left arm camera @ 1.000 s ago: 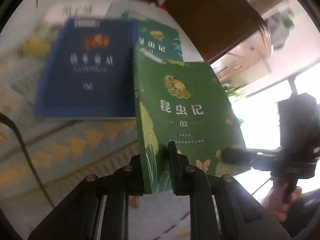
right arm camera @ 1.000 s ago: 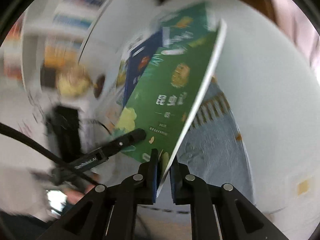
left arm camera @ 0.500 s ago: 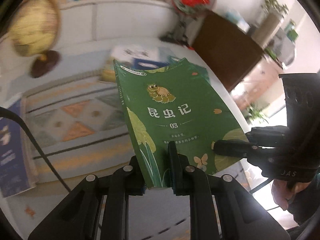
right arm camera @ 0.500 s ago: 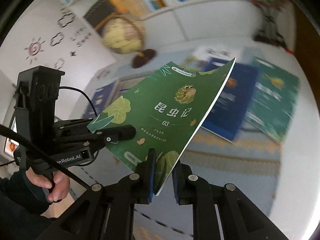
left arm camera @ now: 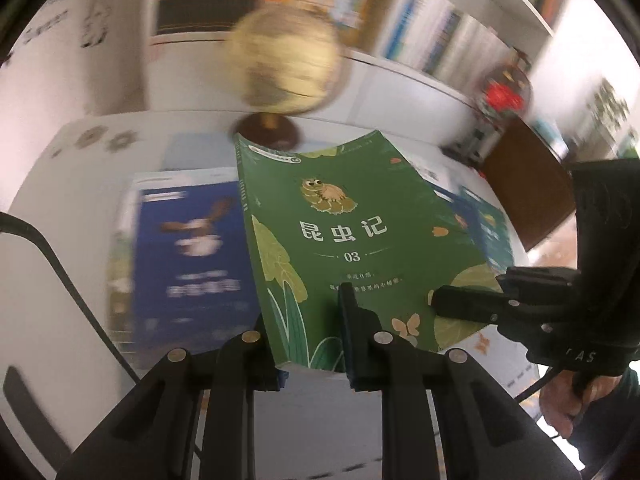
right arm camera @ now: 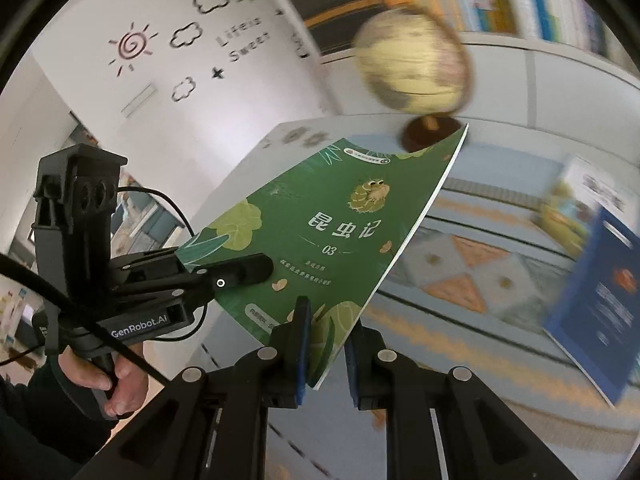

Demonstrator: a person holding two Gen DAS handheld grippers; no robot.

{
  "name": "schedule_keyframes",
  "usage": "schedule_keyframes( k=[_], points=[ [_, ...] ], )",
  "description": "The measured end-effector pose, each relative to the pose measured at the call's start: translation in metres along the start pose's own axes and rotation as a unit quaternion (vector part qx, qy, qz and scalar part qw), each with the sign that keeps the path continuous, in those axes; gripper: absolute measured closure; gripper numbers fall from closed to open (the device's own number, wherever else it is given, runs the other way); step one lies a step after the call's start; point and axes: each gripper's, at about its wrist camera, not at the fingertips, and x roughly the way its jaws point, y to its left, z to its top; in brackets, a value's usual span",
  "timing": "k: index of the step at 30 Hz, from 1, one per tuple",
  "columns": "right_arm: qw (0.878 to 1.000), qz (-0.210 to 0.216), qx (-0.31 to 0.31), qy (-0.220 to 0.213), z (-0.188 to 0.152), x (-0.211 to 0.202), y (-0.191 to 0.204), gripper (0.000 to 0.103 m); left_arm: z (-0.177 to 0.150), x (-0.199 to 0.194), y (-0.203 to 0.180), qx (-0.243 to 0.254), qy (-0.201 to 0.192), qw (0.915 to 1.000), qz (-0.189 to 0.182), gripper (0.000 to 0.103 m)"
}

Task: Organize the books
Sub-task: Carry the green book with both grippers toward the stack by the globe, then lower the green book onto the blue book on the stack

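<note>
Room: white table (left arm camera: 60, 216) with a patterned cloth (right arm camera: 472, 264), a globe (left arm camera: 286, 68) at the back and full bookshelves (left arm camera: 436, 32) behind it.
Green book: you hold the green book (left arm camera: 360, 240) up off the table, cover facing you, tilted.
Left gripper: your left gripper (left arm camera: 308, 344) is clamped on the bottom edge of the green book near its spine, and its jaws are starting to ease open.
Right gripper: your right gripper (right arm camera: 326, 346) is pinched tight on the bottom corner at the page side.
Blue book: a blue book (left arm camera: 192, 256) lies flat on the table under the green one, blurry.
Other books: more books (right arm camera: 576, 204) lie near it on the cloth.
Hand: your left hand (right arm camera: 116, 376) grips its handle.
</note>
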Motion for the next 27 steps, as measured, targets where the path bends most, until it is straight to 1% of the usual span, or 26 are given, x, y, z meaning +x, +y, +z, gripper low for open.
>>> schedule_keyframes(
  k=[4,6,9,13,16,19,20,21,23,25,27],
  points=[
    [0.999,0.025,0.013,0.015,0.022,0.054,0.022,0.088,0.001,0.001,0.051,-0.021,-0.003,0.9997,0.008,0.087],
    [0.999,0.029,0.019,0.022,0.029,0.080,0.029,0.088,0.001,0.008,0.077,-0.033,0.000,0.9994,0.011,0.087],
    [0.999,0.023,0.016,0.032,0.035,0.108,0.032,0.088,0.000,0.025,0.103,-0.051,0.007,0.9986,0.008,0.087],
    [0.997,0.012,0.046,0.054,0.038,0.144,0.021,0.088,-0.009,0.047,0.121,-0.074,0.025,0.9969,-0.011,0.085],
    [0.995,0.013,0.077,0.069,0.034,0.160,0.009,0.087,-0.018,0.057,0.132,-0.095,0.039,0.9943,-0.029,0.083],
    [0.991,0.008,0.107,0.083,0.030,0.175,-0.001,0.087,-0.028,0.065,0.144,-0.118,0.061,0.9905,-0.035,0.080],
    [0.989,0.005,0.119,0.088,0.029,0.178,-0.004,0.084,-0.030,0.066,0.146,-0.122,0.068,0.9895,-0.036,0.080],
    [0.987,0.001,0.129,0.092,0.027,0.179,-0.006,0.084,-0.034,0.066,0.150,-0.128,0.075,0.9882,-0.038,0.079],
    [0.983,-0.005,0.149,0.107,0.019,0.178,-0.012,0.080,-0.037,0.063,0.158,-0.134,0.077,0.9872,-0.041,0.077],
    [0.981,-0.002,0.158,0.114,0.015,0.175,-0.017,0.080,-0.040,0.059,0.169,-0.149,0.077,0.9844,-0.054,0.077],
    [0.979,-0.003,0.167,0.118,0.013,0.171,-0.021,0.080,-0.041,0.057,0.178,-0.163,0.078,0.9820,-0.054,0.077]
  ],
)
